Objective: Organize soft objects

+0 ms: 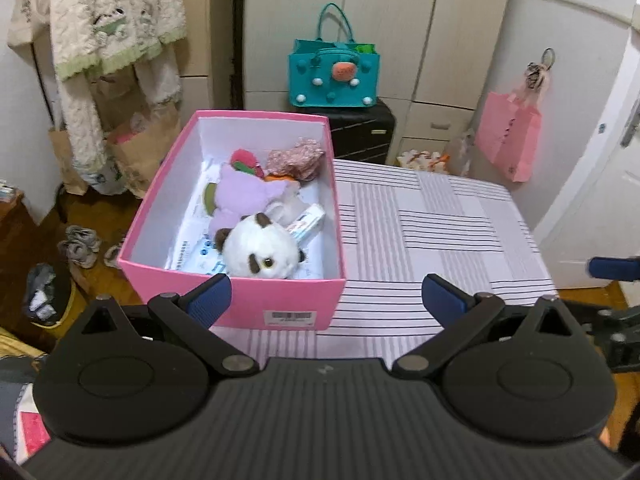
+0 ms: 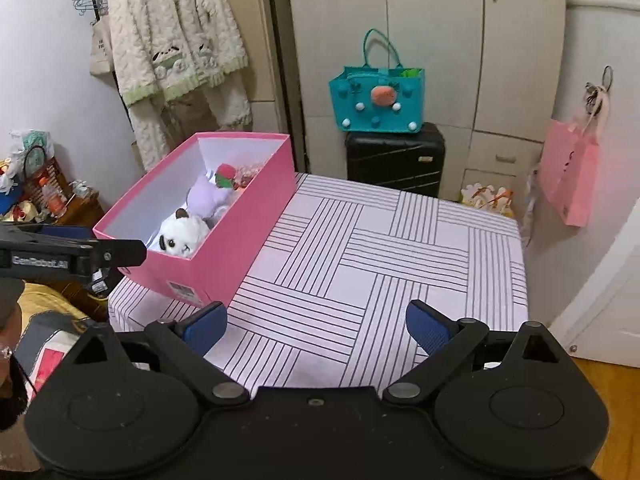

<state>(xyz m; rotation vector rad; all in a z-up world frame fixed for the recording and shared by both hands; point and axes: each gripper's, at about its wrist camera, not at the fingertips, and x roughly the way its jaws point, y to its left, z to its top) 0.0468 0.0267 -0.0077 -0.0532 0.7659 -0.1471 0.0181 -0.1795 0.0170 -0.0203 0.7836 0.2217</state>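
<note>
Nearest, the left gripper (image 1: 325, 300) and right gripper (image 2: 316, 326) are spread wide, nothing between them. On the striped counter (image 2: 380, 248) a pink box (image 1: 256, 304) holds a panda plush (image 1: 262, 250) and purple plush (image 1: 248, 196); the items beneath are partly hidden.

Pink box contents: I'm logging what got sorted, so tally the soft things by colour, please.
White panda plush: 1
Purple plush: 1
Red-and-green soft piece: 1
Pink floral fabric piece: 1
Total: 4 visible in the pink box; more may be hidden.
</note>
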